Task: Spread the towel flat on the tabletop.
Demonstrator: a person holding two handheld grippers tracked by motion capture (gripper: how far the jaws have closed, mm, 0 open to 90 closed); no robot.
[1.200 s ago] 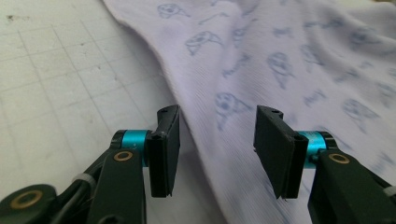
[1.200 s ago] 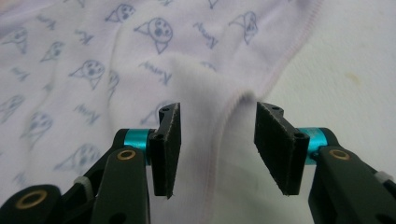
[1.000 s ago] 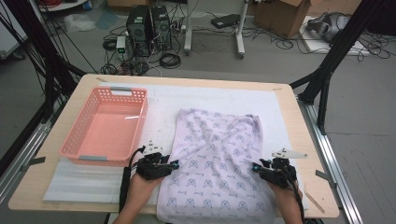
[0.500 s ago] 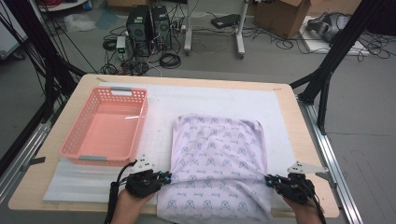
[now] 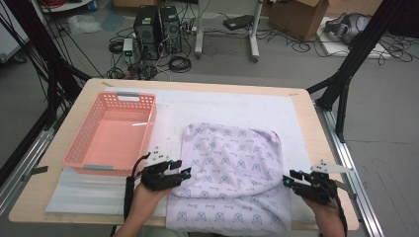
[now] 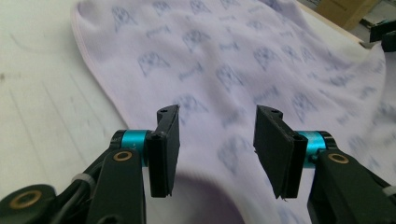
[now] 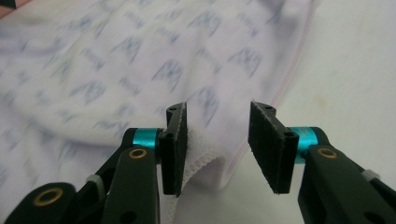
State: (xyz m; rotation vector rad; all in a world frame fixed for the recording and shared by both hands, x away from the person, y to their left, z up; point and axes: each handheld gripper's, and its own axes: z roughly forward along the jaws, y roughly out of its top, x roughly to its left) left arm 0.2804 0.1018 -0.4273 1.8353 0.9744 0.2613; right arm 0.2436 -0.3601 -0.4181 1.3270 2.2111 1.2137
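Pale lilac cloth [image 5: 230, 173] with blue-grey printed motifs; salmon-pink basket [image 5: 79, 143]; black tongs [image 5: 187, 171].

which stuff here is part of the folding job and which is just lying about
In the job:
- cloth, folded over on the mat
- left gripper, open, has just been opening, nothing clamped
- right gripper, open, has just been opening, cloth edge loose between its fingers

Lying about:
- pink basket
- computer towers
- cardboard box

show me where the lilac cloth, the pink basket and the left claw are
lilac cloth [image 5: 230, 165], high view, middle of the folded top layer
pink basket [image 5: 150, 117], high view, right wall
left claw [image 5: 185, 171], high view, midway between its fingertips
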